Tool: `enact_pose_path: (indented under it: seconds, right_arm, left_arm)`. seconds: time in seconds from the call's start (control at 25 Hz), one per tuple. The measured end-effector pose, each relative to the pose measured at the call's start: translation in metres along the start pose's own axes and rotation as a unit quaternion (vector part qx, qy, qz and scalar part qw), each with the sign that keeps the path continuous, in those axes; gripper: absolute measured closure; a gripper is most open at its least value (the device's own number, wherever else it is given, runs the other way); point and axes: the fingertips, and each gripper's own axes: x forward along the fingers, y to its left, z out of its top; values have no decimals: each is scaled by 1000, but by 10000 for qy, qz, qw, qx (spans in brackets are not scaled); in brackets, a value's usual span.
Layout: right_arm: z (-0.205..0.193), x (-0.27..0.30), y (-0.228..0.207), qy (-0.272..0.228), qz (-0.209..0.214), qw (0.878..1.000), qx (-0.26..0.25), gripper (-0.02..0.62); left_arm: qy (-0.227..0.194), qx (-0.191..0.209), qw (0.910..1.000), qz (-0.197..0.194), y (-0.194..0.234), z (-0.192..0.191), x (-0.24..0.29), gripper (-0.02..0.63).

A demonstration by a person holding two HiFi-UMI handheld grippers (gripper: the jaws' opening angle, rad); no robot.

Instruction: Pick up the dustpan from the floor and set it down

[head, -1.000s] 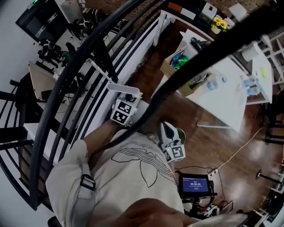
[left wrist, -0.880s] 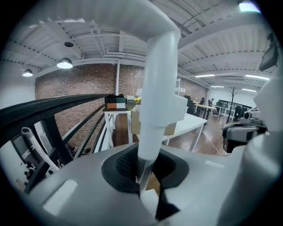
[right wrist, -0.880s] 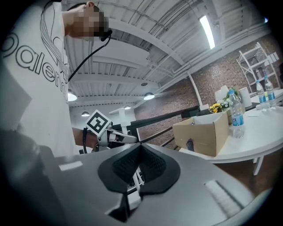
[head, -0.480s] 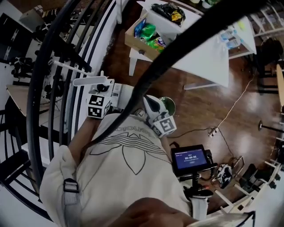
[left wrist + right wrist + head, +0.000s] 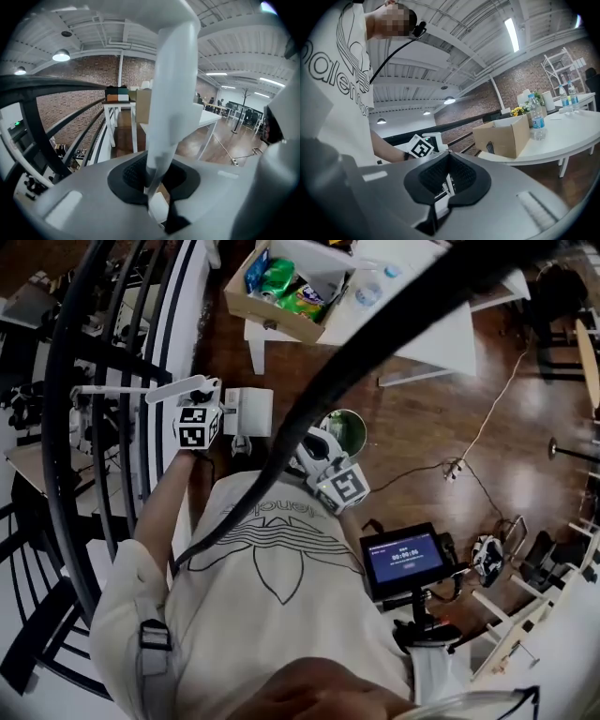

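Note:
My left gripper (image 5: 214,420) is shut on the white handle (image 5: 172,89) of the dustpan, which rises up through the jaws in the left gripper view. From the head view the handle (image 5: 184,390) sticks out to the left, and the dustpan's white square pan (image 5: 249,412) hangs just right of the marker cube, over the dark wood floor beside the railing. My right gripper (image 5: 314,444) sits close to my chest, right of the dustpan and apart from it. Its jaws (image 5: 447,186) are together, holding nothing.
Black curved railing bars (image 5: 94,381) run down the left. A white table (image 5: 441,329) with a cardboard box of snack packets (image 5: 281,292) stands ahead. A green bin (image 5: 349,430) sits by my right gripper. A screen on a stand (image 5: 403,559) and a floor cable (image 5: 487,418) lie right.
My left gripper has sunk toward the floor with the dustpan. The head view has tilted, so the table now sits higher in the picture. The right gripper has hardly moved.

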Motion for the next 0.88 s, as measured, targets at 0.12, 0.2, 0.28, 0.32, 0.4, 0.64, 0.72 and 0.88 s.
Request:
enact_pose_path:
  seconds: [0.12,0.2,0.28,0.32,0.4,0.64,0.72,0.88]
  right_arm:
    - [-12,-4,-2,322,-88,9994,-6,594]
    - [-18,-10,-4,535,-129,9984,-126,594]
    - [-23,-14,-5,692,-184,9972,-229,594]
    - [-25,-15,-6,731,-226,9967,-255,594]
    - [-27,-18,-9,753,-333,9963,-261,594]
    - [-20,-18,-16,592,-437,9966,-364,594]
    - [-12,-14,-17,422,-407,9973,-434,594]
    - [15,-8,-19,-233,-429,9982,-335,594]
  left_arm:
    - [247,43,9997,-54,12,-31,40,536]
    - [405,146,9990,-117,16,-50,65,535]
    - [533,254,9982,-125,25,-66,83,534]
    - [608,293,9977,-98,31,-72,90,535]
    - [817,333,9961,-23,42,-84,98,535]
    - [651,522,9903,1111,88,-72,78,513]
    - [478,566,9862,1483,93,-63,54,477]
    - [132,256,9850,1704,82,-72,-10,585]
